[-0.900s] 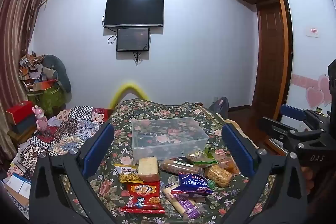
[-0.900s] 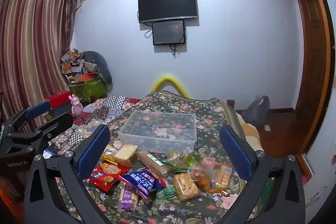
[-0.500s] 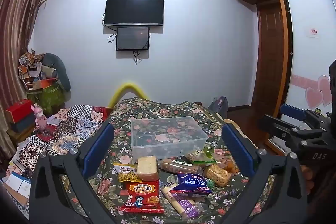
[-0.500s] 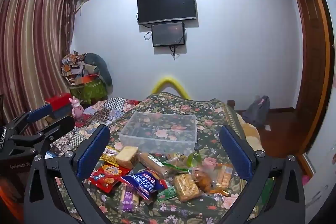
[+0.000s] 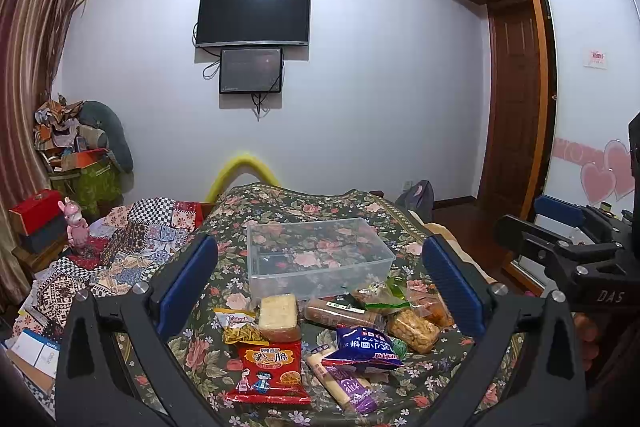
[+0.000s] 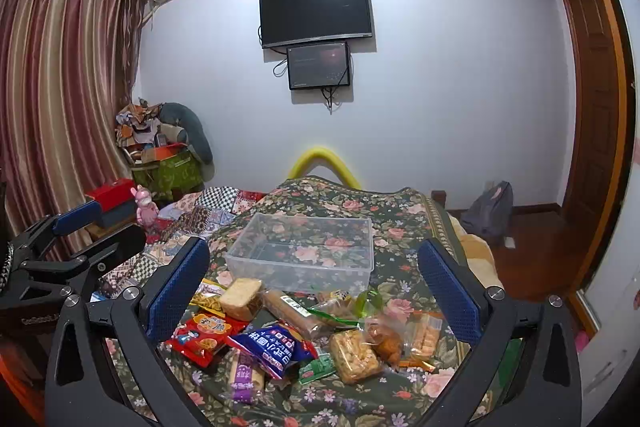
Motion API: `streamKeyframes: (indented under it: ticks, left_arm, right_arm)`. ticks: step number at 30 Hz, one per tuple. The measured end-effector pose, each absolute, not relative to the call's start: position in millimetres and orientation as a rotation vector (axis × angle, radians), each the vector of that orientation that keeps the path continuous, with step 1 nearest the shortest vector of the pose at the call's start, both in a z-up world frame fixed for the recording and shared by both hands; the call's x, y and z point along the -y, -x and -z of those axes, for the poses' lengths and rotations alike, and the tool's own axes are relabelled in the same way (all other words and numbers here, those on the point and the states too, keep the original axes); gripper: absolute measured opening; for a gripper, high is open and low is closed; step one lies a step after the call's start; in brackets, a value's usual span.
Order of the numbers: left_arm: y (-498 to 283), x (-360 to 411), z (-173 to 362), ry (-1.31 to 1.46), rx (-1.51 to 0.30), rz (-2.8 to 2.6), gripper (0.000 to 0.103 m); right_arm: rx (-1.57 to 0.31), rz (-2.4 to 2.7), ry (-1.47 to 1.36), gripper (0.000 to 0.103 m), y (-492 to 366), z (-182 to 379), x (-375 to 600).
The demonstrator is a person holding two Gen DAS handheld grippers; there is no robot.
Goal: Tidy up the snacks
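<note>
Left wrist view. My left gripper (image 5: 320,291) is spread wide, nothing between the blue pads (image 5: 188,279). It hangs above the floral cloth (image 5: 280,203), clear of the snacks. The clear box (image 5: 316,259) sits centre frame, beyond the fingertips, nothing inside that I can see. The snack pile lies low in the frame, between the two fingers and nearer the camera than the box: a red packet (image 5: 270,373) at bottom centre, a blue bag (image 5: 362,345) just right of it, a bread slice (image 5: 279,315) touching the box's near wall. The right gripper (image 5: 560,239) shows at the right edge, fingers apart, off to the side of the pile.

Right wrist view. My right gripper (image 6: 314,291) is likewise wide apart and holds nothing. The box (image 6: 304,255) sits centre frame, ahead of the fingertips. Snacks are bunched lower centre between the fingers: blue bag (image 6: 272,347), red packet (image 6: 202,335) left of it, bread slice (image 6: 240,297) by the box's near left corner. The left gripper (image 6: 80,239) shows at the left edge, fingers apart, left of the pile.
</note>
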State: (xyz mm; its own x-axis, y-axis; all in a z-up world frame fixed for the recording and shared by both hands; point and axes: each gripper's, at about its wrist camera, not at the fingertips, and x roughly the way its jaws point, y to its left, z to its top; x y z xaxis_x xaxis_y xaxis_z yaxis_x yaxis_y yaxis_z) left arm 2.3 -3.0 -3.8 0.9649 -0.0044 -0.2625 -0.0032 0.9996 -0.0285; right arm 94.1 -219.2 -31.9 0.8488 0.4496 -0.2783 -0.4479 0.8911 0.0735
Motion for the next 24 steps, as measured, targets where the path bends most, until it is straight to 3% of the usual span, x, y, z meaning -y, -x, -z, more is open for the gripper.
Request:
streamKeyframes:
  ticks: [24]
  left_arm:
    - [-2.5, 3.9, 5.4, 0.033, -0.271, -0.005, 0.103]
  right_arm:
    - [-0.295, -0.472, -0.009, 0.103, -92.5, 31.5, 219.7]
